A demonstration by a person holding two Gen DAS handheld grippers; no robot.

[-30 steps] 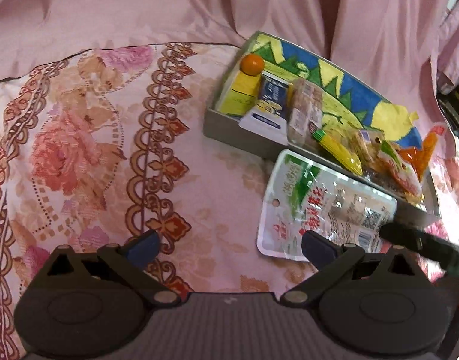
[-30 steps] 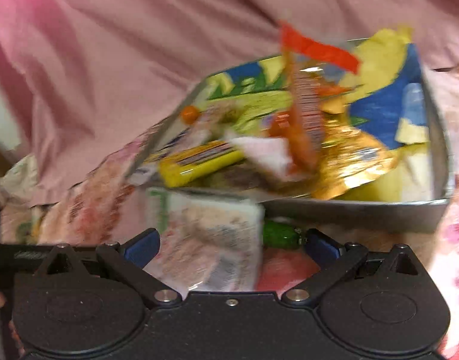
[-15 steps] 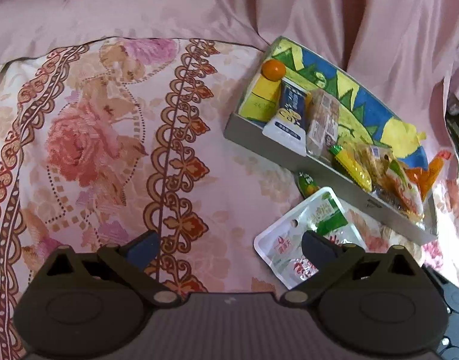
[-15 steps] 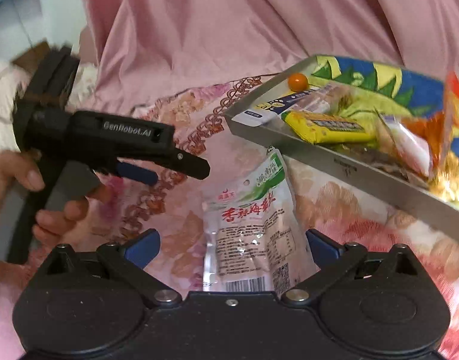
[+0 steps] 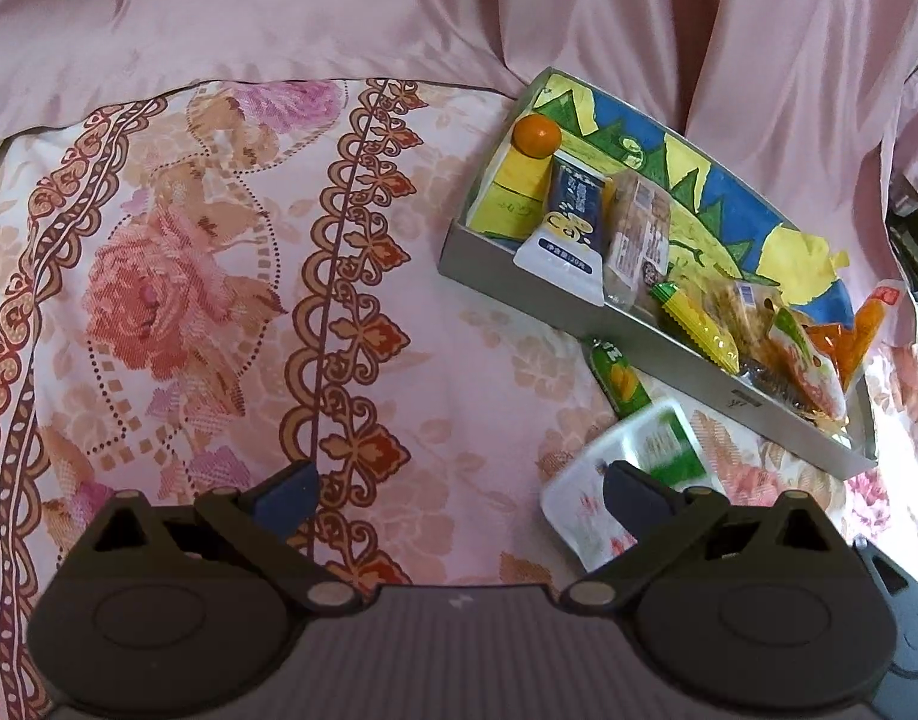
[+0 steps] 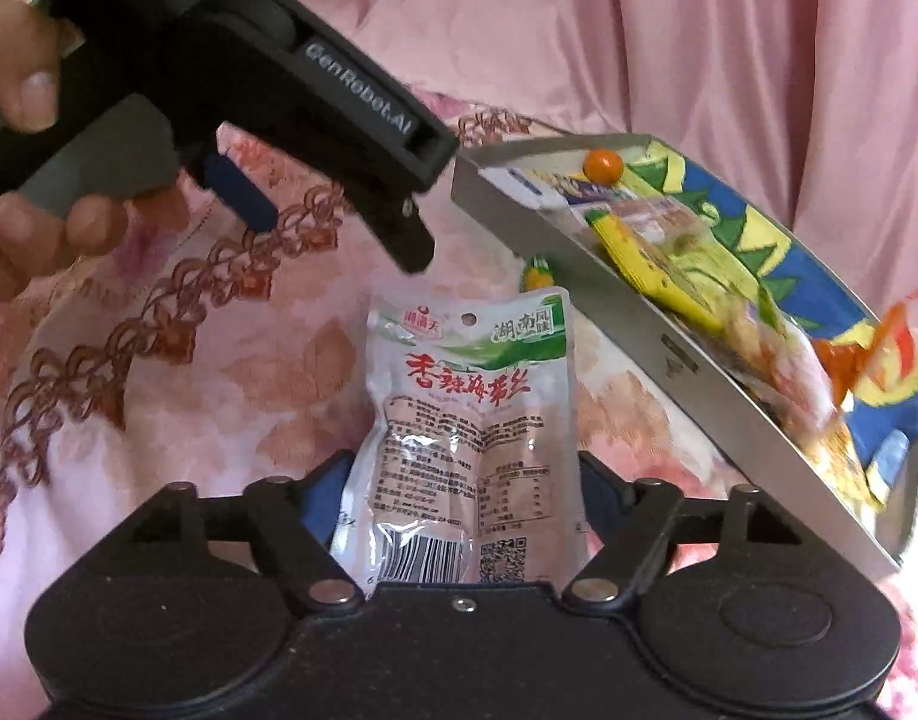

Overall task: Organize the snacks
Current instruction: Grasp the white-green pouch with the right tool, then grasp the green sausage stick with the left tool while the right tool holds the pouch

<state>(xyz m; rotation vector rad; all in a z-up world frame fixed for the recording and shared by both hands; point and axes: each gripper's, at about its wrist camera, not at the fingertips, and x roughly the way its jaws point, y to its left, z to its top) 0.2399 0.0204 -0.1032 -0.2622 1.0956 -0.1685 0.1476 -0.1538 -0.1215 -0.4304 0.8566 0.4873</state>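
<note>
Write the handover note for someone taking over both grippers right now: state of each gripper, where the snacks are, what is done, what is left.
Left gripper: open, empty, above the floral cloth.
Right gripper: jaws closing around the white seaweed pouch, which lies on the cloth beside the tray.
Done: the tray already holds most snacks, among them an orange ball, a blue-and-white pack and a yellow bar.
Left: finish the grip, put the pouch in the tray; then the small green packet lying on the cloth at the tray's wall.
</note>
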